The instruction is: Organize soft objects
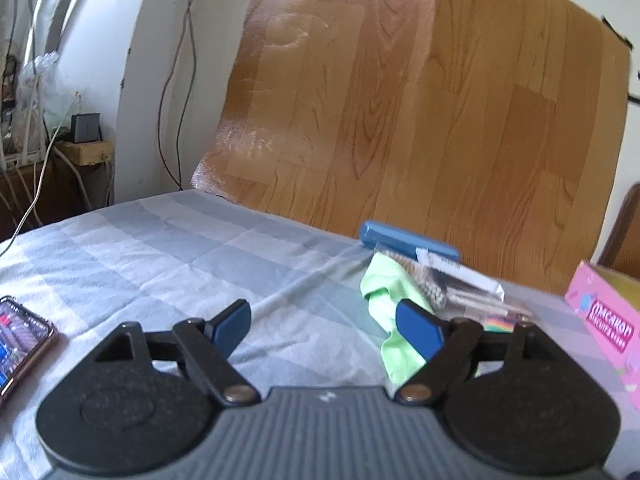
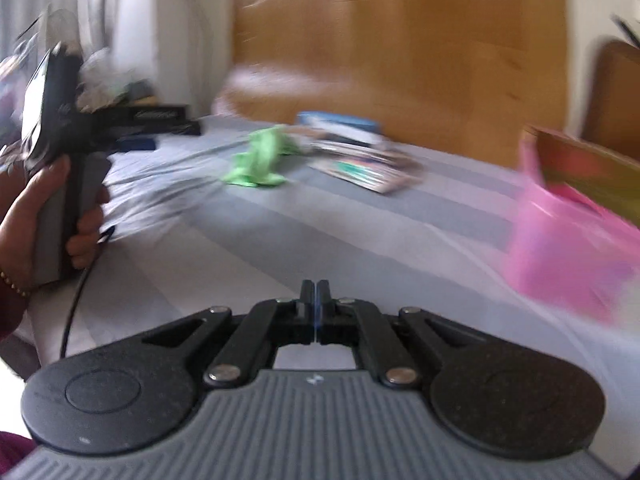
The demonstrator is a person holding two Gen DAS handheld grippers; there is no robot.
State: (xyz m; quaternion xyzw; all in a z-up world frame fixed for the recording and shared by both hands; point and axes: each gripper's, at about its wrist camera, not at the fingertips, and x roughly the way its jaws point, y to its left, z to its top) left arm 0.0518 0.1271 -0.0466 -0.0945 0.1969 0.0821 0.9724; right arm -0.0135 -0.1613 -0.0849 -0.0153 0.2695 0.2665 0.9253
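A crumpled green cloth (image 1: 380, 292) lies on the grey checked tablecloth (image 1: 160, 248). My left gripper (image 1: 322, 316) stands open just short of it. Its right finger (image 1: 420, 332) overlaps the cloth's near edge, and nothing is between the pads. In the blurred right wrist view the same green cloth (image 2: 256, 160) lies further off at centre left. My right gripper (image 2: 316, 292) is shut with nothing in it, low over bare tablecloth (image 2: 280, 232). A hand (image 2: 44, 208) at the far left holds the left gripper's handle.
A pink box (image 1: 608, 328) stands open at the right (image 2: 568, 248). Behind the cloth lie a blue case (image 1: 400, 238) and several flat packets (image 1: 460, 284). A phone (image 1: 20, 340) lies at the left edge. A wood-pattern sheet (image 1: 400, 100) covers the wall behind the table.
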